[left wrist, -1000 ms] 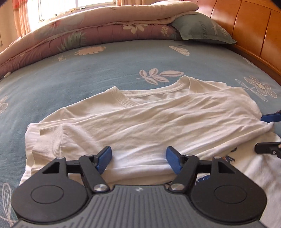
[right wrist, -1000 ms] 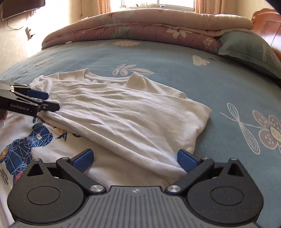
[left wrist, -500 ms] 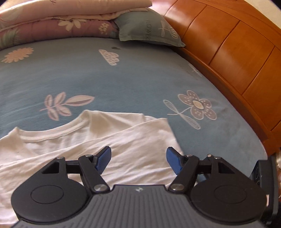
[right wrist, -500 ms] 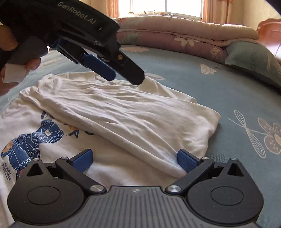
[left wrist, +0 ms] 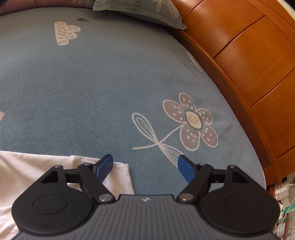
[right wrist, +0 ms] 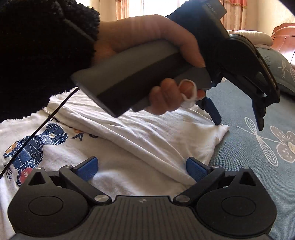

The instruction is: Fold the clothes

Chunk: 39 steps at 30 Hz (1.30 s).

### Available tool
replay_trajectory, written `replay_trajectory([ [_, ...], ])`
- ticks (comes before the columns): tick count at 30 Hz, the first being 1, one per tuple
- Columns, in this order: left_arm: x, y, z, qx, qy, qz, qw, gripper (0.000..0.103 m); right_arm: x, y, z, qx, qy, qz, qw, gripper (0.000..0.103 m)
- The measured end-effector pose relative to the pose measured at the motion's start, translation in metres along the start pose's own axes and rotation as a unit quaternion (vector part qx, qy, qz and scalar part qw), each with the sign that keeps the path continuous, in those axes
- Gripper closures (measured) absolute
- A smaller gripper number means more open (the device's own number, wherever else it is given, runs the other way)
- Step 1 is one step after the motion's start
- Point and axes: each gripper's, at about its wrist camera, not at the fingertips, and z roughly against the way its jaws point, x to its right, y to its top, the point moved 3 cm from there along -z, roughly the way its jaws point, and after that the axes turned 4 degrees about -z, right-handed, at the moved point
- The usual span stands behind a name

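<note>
A white T-shirt (right wrist: 147, 138) with a blue geometric print (right wrist: 35, 145) lies on the blue bed, one side folded over its middle. My right gripper (right wrist: 142, 166) stands open low over the shirt's near edge, with cloth between its spread fingers but not pinched. A hand holds my left gripper (right wrist: 239, 123) open over the shirt's far right corner; one blue fingertip (right wrist: 217, 120) touches that corner and the other hangs over the sheet. In the left wrist view, my left gripper (left wrist: 145, 166) is open, with only the shirt's corner (left wrist: 118, 171) under its left finger.
The flowered blue sheet (left wrist: 92, 92) stretches ahead. A curved wooden headboard (left wrist: 248, 64) runs along the right, with a green pillow (left wrist: 147, 9) against it. A black fuzzy sleeve (right wrist: 36, 46) and the hand (right wrist: 147, 46) fill the upper left of the right wrist view.
My left gripper has swept rightward across the shirt to its right corner and now faces the headboard. The right gripper has stayed put, open.
</note>
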Motion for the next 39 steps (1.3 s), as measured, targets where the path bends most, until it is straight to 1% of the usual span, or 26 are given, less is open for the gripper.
replay_trajectory([
  [2, 0.004, -0.003, 0.01, 0.004, -0.01, -0.001, 0.9999, 0.027, -0.001, 0.0, 0.001, 0.001, -0.001, 0.001, 1.0, 0.0],
  [5, 0.01, -0.015, 0.029, 0.002, -0.029, -0.01, 0.9995, 0.025, -0.001, 0.001, 0.003, 0.001, -0.002, 0.002, 1.0, 0.0],
  [7, 0.011, -0.025, 0.032, -0.018, -0.048, -0.012, 0.9986, 0.025, -0.002, 0.001, 0.003, 0.001, -0.002, 0.002, 1.0, 0.0],
  [9, 0.013, -0.03, 0.026, -0.033, -0.048, -0.017, 0.9982, 0.025, -0.003, 0.002, 0.004, 0.0, -0.003, 0.003, 1.0, 0.0],
  [12, 0.011, -0.027, 0.007, -0.035, -0.032, -0.013, 0.9988, 0.025, -0.003, 0.003, 0.005, -0.001, -0.005, 0.004, 1.0, 0.0],
  [14, 0.013, -0.018, 0.006, -0.026, -0.024, -0.006, 0.9994, 0.024, -0.004, 0.004, 0.006, -0.002, -0.006, 0.004, 1.0, 0.0],
  [16, 0.014, -0.011, 0.015, -0.015, -0.023, 0.001, 0.9996, 0.025, -0.006, 0.006, 0.006, -0.003, -0.007, 0.006, 1.0, 0.0],
  [17, 0.014, -0.01, 0.024, -0.008, -0.021, -0.004, 0.9997, 0.024, -0.007, 0.006, 0.006, -0.003, -0.008, 0.006, 1.0, 0.0],
  [20, 0.01, -0.013, 0.05, 0.004, -0.007, -0.01, 0.9999, 0.024, -0.009, 0.006, 0.006, -0.003, -0.009, 0.006, 1.0, 0.0],
  [23, -0.01, -0.024, 0.062, -0.003, 0.016, 0.008, 0.9998, 0.024, -0.009, 0.002, 0.01, -0.004, -0.01, 0.006, 1.0, 0.0],
  [25, -0.023, -0.028, 0.055, -0.011, 0.04, 0.02, 0.9989, 0.024, -0.009, 0.001, 0.007, -0.004, -0.011, 0.005, 1.0, 0.0],
  [28, -0.038, -0.027, 0.039, 0.008, 0.061, 0.023, 0.9978, 0.024, -0.007, -0.004, 0.008, -0.003, -0.011, 0.005, 1.0, 0.0],
  [29, -0.039, -0.022, 0.036, 0.025, 0.076, 0.014, 0.9967, 0.024, -0.005, -0.007, 0.009, -0.003, -0.01, 0.005, 1.0, 0.0],
  [30, -0.039, -0.018, 0.033, 0.026, 0.093, 0.018, 0.9952, 0.024, -0.006, -0.007, 0.009, -0.005, -0.01, 0.005, 1.0, 0.0],
  [32, -0.037, -0.011, 0.032, 0.024, 0.1, 0.025, 0.9944, 0.026, -0.006, -0.006, 0.009, -0.009, -0.011, 0.006, 1.0, 0.0],
  [34, -0.03, -0.012, 0.045, 0.02, 0.09, 0.02, 0.9955, 0.026, -0.007, -0.004, 0.009, -0.014, -0.011, 0.004, 1.0, 0.0],
  [36, -0.022, -0.018, 0.068, 0.03, 0.081, 0.004, 0.9963, 0.024, -0.008, -0.001, 0.012, -0.015, -0.004, -0.003, 1.0, 0.0],
  [39, -0.016, -0.037, 0.107, 0.039, 0.076, -0.011, 0.9963, 0.024, -0.008, 0.007, 0.028, 0.005, 0.028, -0.025, 0.999, 0.0],
])
